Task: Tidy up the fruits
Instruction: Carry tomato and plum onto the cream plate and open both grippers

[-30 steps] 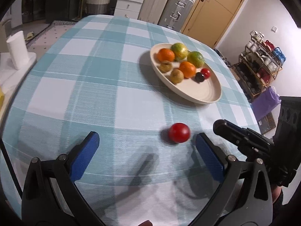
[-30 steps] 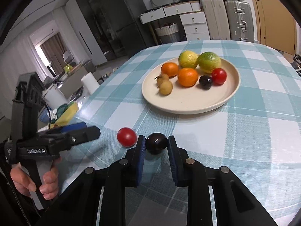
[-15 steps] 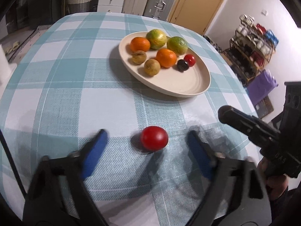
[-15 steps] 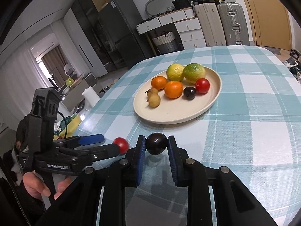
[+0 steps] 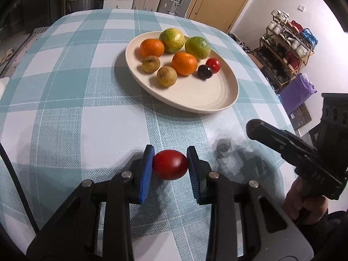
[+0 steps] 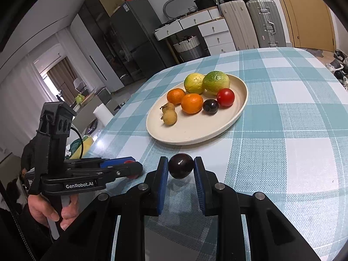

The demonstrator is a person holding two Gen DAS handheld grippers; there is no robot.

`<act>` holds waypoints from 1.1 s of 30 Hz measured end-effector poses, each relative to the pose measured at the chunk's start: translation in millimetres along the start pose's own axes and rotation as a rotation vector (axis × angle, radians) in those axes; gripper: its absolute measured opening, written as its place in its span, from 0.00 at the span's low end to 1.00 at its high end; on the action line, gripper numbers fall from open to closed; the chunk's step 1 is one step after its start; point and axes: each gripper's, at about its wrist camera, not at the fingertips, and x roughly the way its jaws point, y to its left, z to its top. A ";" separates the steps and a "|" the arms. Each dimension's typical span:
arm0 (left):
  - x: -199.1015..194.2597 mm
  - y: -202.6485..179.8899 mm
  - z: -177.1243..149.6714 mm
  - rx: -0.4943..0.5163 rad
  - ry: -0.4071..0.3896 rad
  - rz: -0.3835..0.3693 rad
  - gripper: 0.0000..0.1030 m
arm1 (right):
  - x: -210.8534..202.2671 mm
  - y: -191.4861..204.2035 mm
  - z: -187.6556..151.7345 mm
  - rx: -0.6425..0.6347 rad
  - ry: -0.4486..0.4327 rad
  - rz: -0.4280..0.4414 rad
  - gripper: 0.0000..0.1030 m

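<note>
My left gripper (image 5: pixel 170 166) is shut on a red tomato (image 5: pixel 170 167) low over the checked tablecloth, at the near edge. My right gripper (image 6: pixel 181 169) is shut on a dark plum (image 6: pixel 181 169) and holds it above the cloth. A cream oval plate (image 5: pixel 208 100) lies beyond, also in the right wrist view (image 6: pixel 195 132). It holds two oranges, two green-yellow citrus, two small brown fruits, a dark plum and a red tomato. In the right wrist view the left gripper (image 6: pixel 128 169) shows at the left, the tomato mostly hidden between its fingers.
The round table has a teal and white checked cloth (image 5: pixel 65 100). The right gripper body and hand (image 5: pixel 304 163) stand at the right. A paper roll (image 6: pixel 103 113) stands on a side surface at the left. Suitcases, drawers and a door lie behind.
My left gripper moved forward over the red tomato and closed on it. My right gripper kept the dark plum and rose a little.
</note>
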 end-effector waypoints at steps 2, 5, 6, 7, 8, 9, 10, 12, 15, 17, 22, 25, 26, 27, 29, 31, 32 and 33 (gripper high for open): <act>-4.8 -1.0 3.6 0.001 -0.010 -0.006 0.27 | -0.1 -1.2 2.2 -0.001 -0.004 0.003 0.24; -13.7 -3.1 11.9 0.003 -0.029 -0.025 0.27 | -1.0 -1.1 6.8 -0.008 -0.011 0.008 0.24; -16.6 -4.2 15.5 0.005 -0.037 -0.031 0.27 | -1.2 -1.4 8.5 -0.009 -0.014 0.010 0.24; -18.1 -5.2 18.6 0.006 -0.041 -0.035 0.27 | -1.4 -1.6 10.4 -0.010 -0.016 0.011 0.24; -19.4 -6.2 21.7 0.007 -0.046 -0.039 0.27 | -1.3 -2.1 12.4 -0.011 -0.018 0.013 0.24; -20.4 -7.4 25.5 0.007 -0.051 -0.043 0.27 | -0.8 -2.6 14.6 -0.011 -0.019 0.016 0.24; -20.4 -8.8 28.0 0.008 -0.054 -0.044 0.27 | -0.2 -3.2 16.7 -0.010 -0.020 0.018 0.24; -19.2 -12.4 34.3 0.014 -0.057 -0.042 0.27 | 1.6 -4.4 20.0 -0.010 -0.021 0.019 0.24; -15.8 -16.8 42.5 0.020 -0.059 -0.048 0.27 | 5.6 -6.1 24.5 -0.007 -0.022 0.020 0.24; -13.3 -18.4 47.6 0.023 -0.060 -0.051 0.27 | 8.9 -7.1 27.0 -0.001 -0.019 0.024 0.24; -5.9 -22.3 62.1 0.029 -0.065 -0.054 0.27 | 15.9 -9.1 34.2 -0.005 -0.012 0.032 0.24; 0.5 -23.6 71.2 0.025 -0.065 -0.061 0.27 | 20.3 -10.0 40.4 -0.011 -0.008 0.033 0.24; 2.5 -23.4 74.1 0.022 -0.066 -0.061 0.27 | 22.3 -11.0 43.2 -0.010 -0.006 0.033 0.24; 4.9 -23.5 77.5 0.019 -0.067 -0.062 0.27 | 23.7 -11.7 44.9 -0.009 -0.005 0.033 0.24; 8.6 -24.1 82.6 0.019 -0.068 -0.063 0.27 | 27.6 -14.5 50.5 -0.002 -0.002 0.031 0.24; 14.2 -24.2 88.3 0.017 -0.064 -0.067 0.27 | 31.4 -16.9 55.1 0.005 0.002 0.030 0.24; 16.7 -24.2 90.3 0.015 -0.060 -0.069 0.27 | 33.3 -18.0 57.3 0.006 0.004 0.029 0.24; 19.6 -24.0 93.0 0.011 -0.058 -0.070 0.27 | 35.1 -18.6 59.5 0.006 0.006 0.028 0.24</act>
